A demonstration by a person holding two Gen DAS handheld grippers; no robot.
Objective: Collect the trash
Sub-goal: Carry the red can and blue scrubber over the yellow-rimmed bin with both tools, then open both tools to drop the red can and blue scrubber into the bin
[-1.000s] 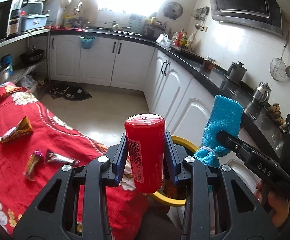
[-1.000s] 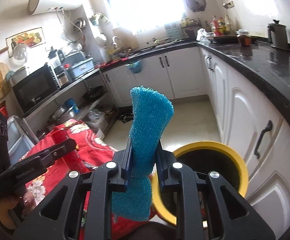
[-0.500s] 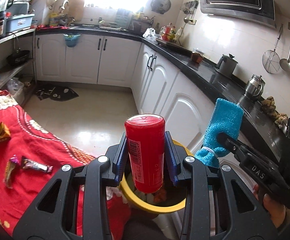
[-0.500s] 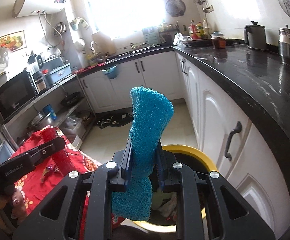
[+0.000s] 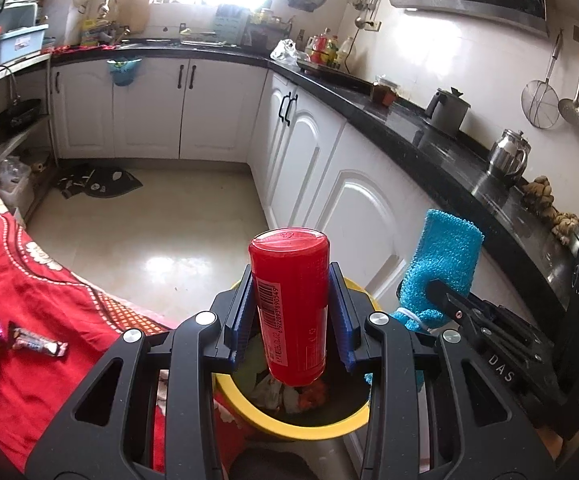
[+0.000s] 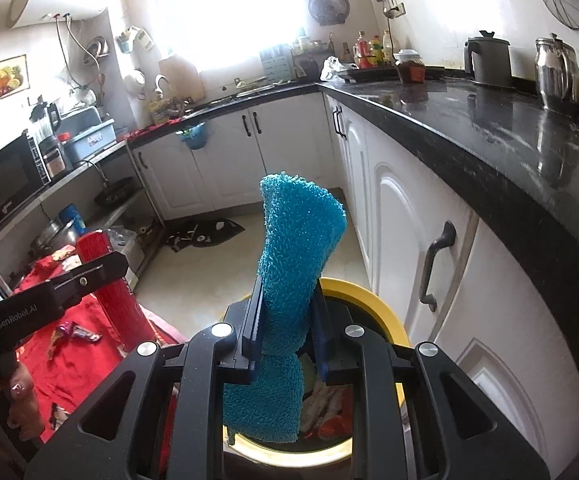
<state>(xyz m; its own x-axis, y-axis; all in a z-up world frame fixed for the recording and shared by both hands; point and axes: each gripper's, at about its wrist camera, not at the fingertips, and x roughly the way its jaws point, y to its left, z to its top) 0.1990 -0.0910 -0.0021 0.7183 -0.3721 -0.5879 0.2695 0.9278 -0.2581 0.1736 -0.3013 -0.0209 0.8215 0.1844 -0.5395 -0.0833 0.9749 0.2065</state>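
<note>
Can [image 5: 289, 304] clenched upright in the left tool [image 5: 291, 316], cloth [image 6: 293, 276] pinched in the right tool [image 6: 285, 336], both over the yellow bin [image 5: 289, 428]. Best to centre each above the opening and let go low, clear of the rim.

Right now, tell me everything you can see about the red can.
The red can is a tall, slim cylinder, seemingly metal, with a barcode and small print down its side. It stands roughly upright, clamped at mid-height between the blue pads of the left gripper. It hangs above the yellow-rimmed trash bin, which already holds scraps. Nothing else touches it.
</note>
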